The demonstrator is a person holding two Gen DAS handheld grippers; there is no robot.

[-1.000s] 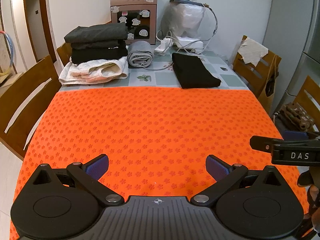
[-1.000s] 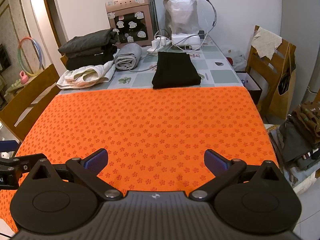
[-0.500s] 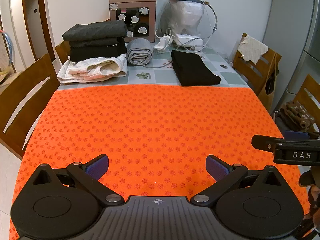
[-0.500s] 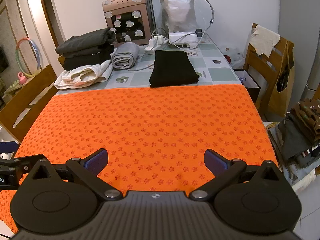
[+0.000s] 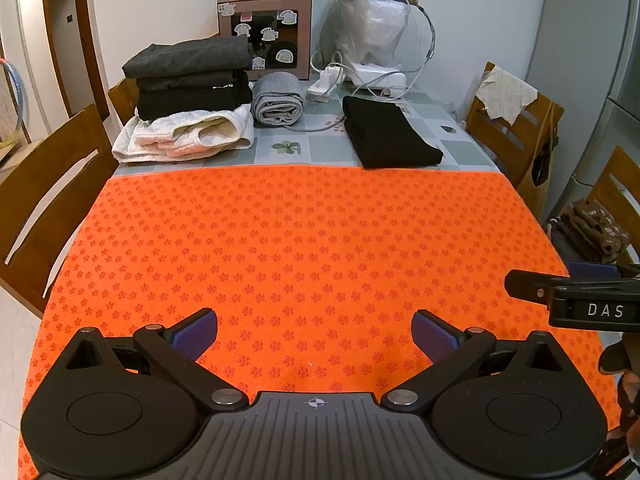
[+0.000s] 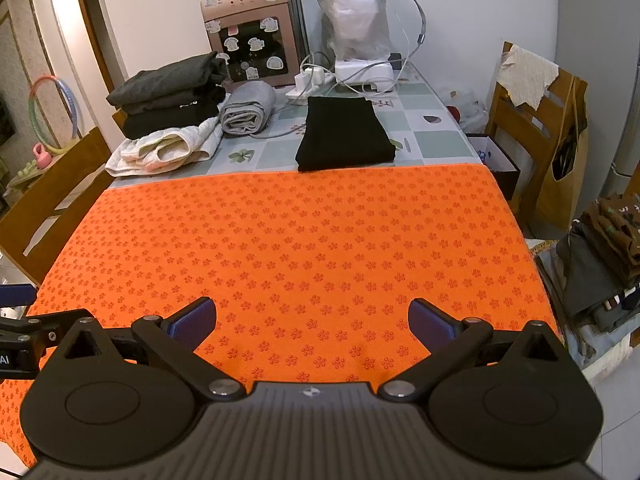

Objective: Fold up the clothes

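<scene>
Hovering: both grippers hang over bare orange mat, nothing held.

Left wrist view:
- left gripper [image 5: 315, 330]: jaws spread wide, blue pads apart, empty.
- right gripper [image 5: 560, 286]: seen side-on at right edge; can't tell its jaws from here.
- orange mat [image 5: 304, 240]: covers near half of table, no garment on it.
- folded black garment [image 5: 390, 133]: on tiled table just past mat's far edge, right of centre.
- stack of dark folded clothes [image 5: 190, 76]: far left, sitting on white quilted piece [image 5: 184, 136].
- rolled grey garment [image 5: 278, 100]: between stack and black one.
- unfolded pile [image 5: 592, 228]: brown clothes off table to the right, on a chair I think.

Right wrist view:
- right gripper [image 6: 312, 322]: jaws released wide, empty.
- left gripper [image 6: 18, 312]: only a sliver at left edge.
- unfolded pile [image 6: 604, 252]: brown plus grey items heaped, near right gripper's side.
- folded black garment [image 6: 344, 132]: touching mat's far edge.

Handling (judgement):
- pile: soft, light, limp; will sag and drag neighbours.
- where to grip: pinch top brown piece at an edge or collar, lift clear, spread on mat w/ both grippers at corners.
</scene>
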